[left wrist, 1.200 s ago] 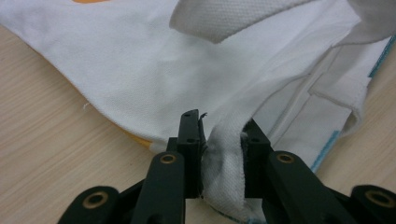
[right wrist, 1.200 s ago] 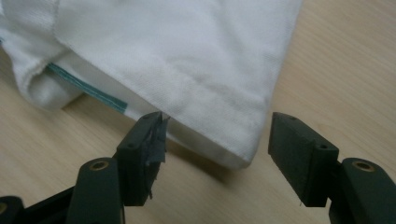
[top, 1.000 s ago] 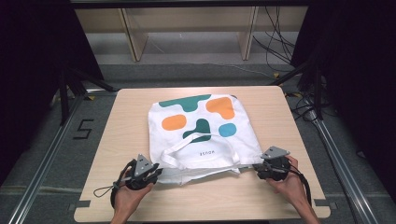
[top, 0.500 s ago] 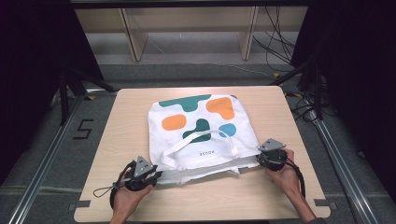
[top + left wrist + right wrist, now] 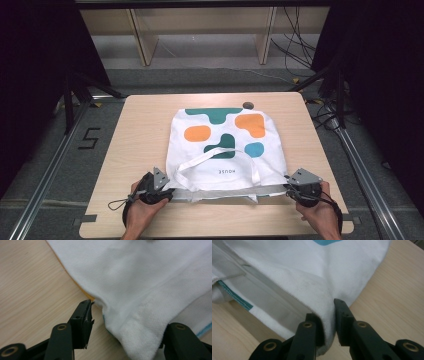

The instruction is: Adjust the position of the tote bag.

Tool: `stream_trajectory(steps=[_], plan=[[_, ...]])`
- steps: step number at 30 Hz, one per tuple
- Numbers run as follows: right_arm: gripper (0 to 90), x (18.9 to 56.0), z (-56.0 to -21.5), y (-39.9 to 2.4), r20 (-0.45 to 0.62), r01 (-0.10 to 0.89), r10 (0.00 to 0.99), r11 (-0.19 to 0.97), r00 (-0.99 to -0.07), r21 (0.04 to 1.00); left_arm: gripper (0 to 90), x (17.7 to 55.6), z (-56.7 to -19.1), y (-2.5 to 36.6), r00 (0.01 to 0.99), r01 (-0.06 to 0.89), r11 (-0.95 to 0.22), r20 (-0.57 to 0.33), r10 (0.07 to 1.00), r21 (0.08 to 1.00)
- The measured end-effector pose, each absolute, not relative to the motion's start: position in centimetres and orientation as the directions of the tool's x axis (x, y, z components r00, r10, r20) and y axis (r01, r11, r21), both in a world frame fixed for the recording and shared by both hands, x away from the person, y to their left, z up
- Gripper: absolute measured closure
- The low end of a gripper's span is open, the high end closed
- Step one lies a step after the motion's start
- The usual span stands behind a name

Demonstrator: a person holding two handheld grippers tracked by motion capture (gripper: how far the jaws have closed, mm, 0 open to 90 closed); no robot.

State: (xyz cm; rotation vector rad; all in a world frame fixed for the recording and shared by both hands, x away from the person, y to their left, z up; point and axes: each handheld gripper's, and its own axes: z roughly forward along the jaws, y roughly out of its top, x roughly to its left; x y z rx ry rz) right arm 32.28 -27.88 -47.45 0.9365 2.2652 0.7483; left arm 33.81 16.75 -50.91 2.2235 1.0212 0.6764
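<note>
Tote bag [image 5: 225,150] lay flat on the table [image 5: 145,125], mouth hem stretched between the grippers. Right gripper [image 5: 328,322] was clamped on its corner; left gripper [image 5: 125,325] had just been opening, jaws slack around its corner. Release appeared half done.

A white tote bag [image 5: 225,150] with teal, orange and blue blotches and a small dark word lies flat on the wooden table. Its open mouth faces the person, stretched taut, one handle looped back over its front.

A lab or recording studio, not a home; the pale wooden surface [image 5: 145,130] sits inside a metal rail frame [image 5: 55,165]; black curtains [image 5: 35,60] close both sides; loose cables [image 5: 300,45] trail across grey carpet [image 5: 200,82]; bare plywood shelving [image 5: 200,30] behind.
</note>
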Motion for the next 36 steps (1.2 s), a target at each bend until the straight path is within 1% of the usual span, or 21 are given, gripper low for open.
stream_trajectory(steps=[3,4,5,8,9,12,16,17,18,20,22,24,25,26,27,28,29,30,31,33,36], plan=[[78.7,32.6,-47.7,-28.1,-0.268,0.445,0.763,0.582,-0.588,0.681,53.6,34.2,-50.9,17.4,0.582,0.512,-0.48,0.124,0.804,0.712],[78.2,32.7,-47.8,-28.1,-0.276,0.439,0.755,0.593,-0.595,0.675,55.8,34.1,-50.8,17.6,0.595,0.509,-0.484,0.116,0.795,0.712],[77.7,32.7,-47.9,-28.1,-0.271,0.443,0.754,0.593,-0.599,0.672,60.5,34.1,-50.9,17.6,0.6,0.506,-0.487,0.116,0.792,0.712],[76.0,32.7,-48.1,-28.0,-0.245,0.464,0.771,0.57,-0.588,0.678,67.2,33.9,-51.1,17.1,0.613,0.473,-0.55,0.191,0.767,0.688],[75.4,32.9,-48.2,-28.0,-0.251,0.447,0.759,0.579,-0.601,0.682,69.5,33.8,-51.1,17.0,0.621,0.462,-0.571,0.212,0.755,0.679],[74.3,32.8,-48.3,-28.0,-0.254,0.463,0.769,0.576,-0.587,0.673,72.4,33.8,-50.9,17.0,0.624,0.454,-0.572,0.215,0.751,0.683],[68.7,33.4,-48.5,-28.2,-0.268,0.433,0.764,0.576,-0.587,0.693,74.9,33.7,-50.5,17.3,0.628,0.445,-0.557,0.2,0.753,0.701],[66.2,33.7,-48.5,-28.2,-0.279,0.427,0.759,0.585,-0.589,0.69,75.3,33.6,-50.4,17.3,0.636,0.44,-0.578,0.216,0.741,0.687],[65.5,34.0,-48.6,-28.1,-0.275,0.43,0.766,0.576,-0.581,0.695,75.6,33.9,-50.3,17.4,0.654,0.401,-0.605,0.247,0.715,0.688],[65.3,34.3,-48.8,-28.1,-0.288,0.425,0.755,0.592,-0.589,0.685,75.6,33.9,-50.4,17.3,0.657,0.4,-0.603,0.243,0.714,0.69],[67.3,35.2,-49.3,-27.6,-0.296,0.433,0.746,0.61,-0.597,0.664,75.4,34.0,-50.4,17.4,0.659,0.402,-0.591,0.227,0.717,0.7],[76.5,35.3,-49.3,-27.6,-0.299,0.407,0.721,0.628,-0.625,0.663,75.3,34.0,-50.3,17.4,0.655,0.41,-0.586,0.221,0.722,0.699],[80.3,35.1,-49.2,-27.5,-0.285,0.417,0.732,0.613,-0.618,0.671,75.2,34.0,-50.3,17.4,0.655,0.41,-0.586,0.221,0.722,0.699],[80.3,35.1,-49.2,-27.5,-0.285,0.417,0.732,0.613,-0.618,0.671,75.2,34.0,-50.3,17.5,0.662,0.404,-0.592,0.224,0.715,0.698],[82.8,35.0,-48.7,-27.7,-0.302,0.398,0.724,0.622,-0.621,0.674,75.0,34.0,-50.2,17.5,0.656,0.407,-0.582,0.217,0.723,0.704],[83.1,34.9,-48.6,-27.8,-0.302,0.394,0.722,0.623,-0.622,0.676,74.9,34.0,-50.1,17.7,0.659,0.386,-0.59,0.235,0.714,0.709],[83.4,34.8,-48.5,-27.8,-0.299,0.396,0.723,0.621,-0.623,0.676,74.9,34.0,-50.0,17.8,0.661,0.392,-0.596,0.236,0.712,0.701],[83.6,34.8,-48.4,-27.8,-0.297,0.388,0.722,0.617,-0.625,0.684,74.9,33.8,-50.1,17.6,0.641,0.415,-0.559,0.205,0.74,0.718],[84.1,34.7,-48.3,-27.9,-0.286,0.395,0.73,0.606,-0.621,0.69,74.9,33.9,-50.0,17.8,0.658,0.387,-0.58,0.225,0.718,0.717],[84.1,34.5,-48.1,-28.0,-0.276,0.388,0.735,0.592,-0.619,0.706,75.3,33.9,-49.9,17.8,0.666,0.385,-0.592,0.231,0.709,0.708],[84.0,34.3,-47.8,-28.0,-0.263,0.39,0.746,0.574,-0.612,0.72,75.6,33.8,-49.9,17.9,0.668,0.36,-0.58,0.232,0.707,0.73]])
